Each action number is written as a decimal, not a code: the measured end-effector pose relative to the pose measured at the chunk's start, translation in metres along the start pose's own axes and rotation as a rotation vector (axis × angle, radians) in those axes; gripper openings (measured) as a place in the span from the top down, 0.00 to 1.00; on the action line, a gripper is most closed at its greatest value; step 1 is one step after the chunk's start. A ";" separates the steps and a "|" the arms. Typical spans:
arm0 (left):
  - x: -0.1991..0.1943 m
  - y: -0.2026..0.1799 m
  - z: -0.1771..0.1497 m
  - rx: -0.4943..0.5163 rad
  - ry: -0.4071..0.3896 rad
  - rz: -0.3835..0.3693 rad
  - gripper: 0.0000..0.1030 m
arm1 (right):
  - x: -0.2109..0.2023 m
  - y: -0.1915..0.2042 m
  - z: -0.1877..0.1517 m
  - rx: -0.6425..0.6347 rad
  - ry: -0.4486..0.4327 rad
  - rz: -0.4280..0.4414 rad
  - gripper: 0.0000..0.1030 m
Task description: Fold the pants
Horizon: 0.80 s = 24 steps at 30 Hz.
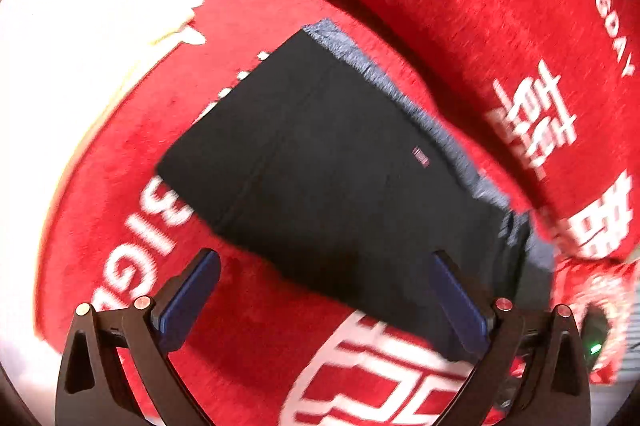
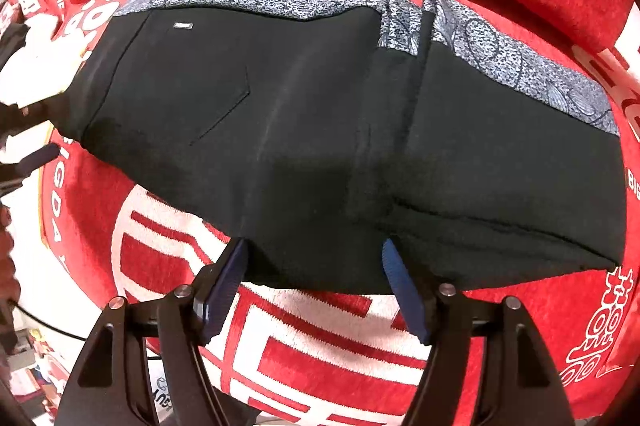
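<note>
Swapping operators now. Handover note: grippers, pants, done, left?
Left gripper: open, empty, above the red cover at the near edge of the pants.
Right gripper: open, pointing down, fingers on either side of the pants' near edge, pads not pressing.
Pants: black, patterned grey lining showing along the far edge, lying folded in a compact stack on the cover.
Done: at least one fold looks laid and released.
Left: a further fold, if wanted; flatten the ridge near the middle.
</note>
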State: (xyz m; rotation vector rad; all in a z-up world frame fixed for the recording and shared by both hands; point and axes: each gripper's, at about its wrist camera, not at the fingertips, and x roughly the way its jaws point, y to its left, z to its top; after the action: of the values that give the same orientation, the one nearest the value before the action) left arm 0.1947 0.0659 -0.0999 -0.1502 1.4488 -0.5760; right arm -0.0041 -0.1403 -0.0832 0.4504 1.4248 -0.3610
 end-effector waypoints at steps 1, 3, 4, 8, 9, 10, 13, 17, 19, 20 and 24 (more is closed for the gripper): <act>0.002 0.003 0.006 -0.031 -0.005 -0.027 0.00 | 0.000 0.000 0.000 -0.003 0.001 0.001 0.29; 0.006 0.016 0.007 -0.118 -0.014 -0.119 0.00 | 0.001 0.000 0.001 -0.008 0.000 0.005 0.29; 0.011 0.017 0.007 -0.153 -0.021 -0.169 0.00 | 0.001 0.000 0.001 -0.010 0.000 0.008 0.29; 0.021 0.035 0.002 -0.233 -0.044 -0.302 0.00 | 0.002 -0.002 0.000 -0.017 -0.010 0.021 0.29; 0.020 0.034 0.002 -0.227 -0.062 -0.316 0.00 | 0.001 -0.002 -0.001 -0.017 -0.012 0.022 0.28; 0.020 0.035 0.004 -0.223 -0.069 -0.324 0.00 | 0.002 -0.003 -0.001 -0.018 -0.014 0.024 0.28; 0.020 0.031 0.014 -0.237 -0.074 -0.332 0.00 | 0.002 -0.002 -0.002 -0.021 -0.019 0.026 0.27; 0.017 0.017 0.029 -0.203 -0.082 -0.323 0.00 | 0.001 -0.004 -0.003 -0.020 -0.018 0.027 0.27; 0.032 0.017 0.033 -0.197 -0.035 -0.254 0.00 | 0.001 -0.005 -0.003 -0.021 -0.014 0.025 0.27; 0.032 0.015 0.034 -0.199 -0.040 -0.241 0.00 | 0.000 -0.004 -0.002 -0.025 -0.010 0.022 0.27; 0.026 0.006 0.035 -0.197 -0.041 -0.089 0.33 | -0.013 -0.002 0.004 -0.040 -0.014 0.019 0.29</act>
State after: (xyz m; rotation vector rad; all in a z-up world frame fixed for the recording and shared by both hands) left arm 0.2304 0.0502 -0.1210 -0.3809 1.4626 -0.4985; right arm -0.0032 -0.1444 -0.0705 0.4284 1.4106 -0.3193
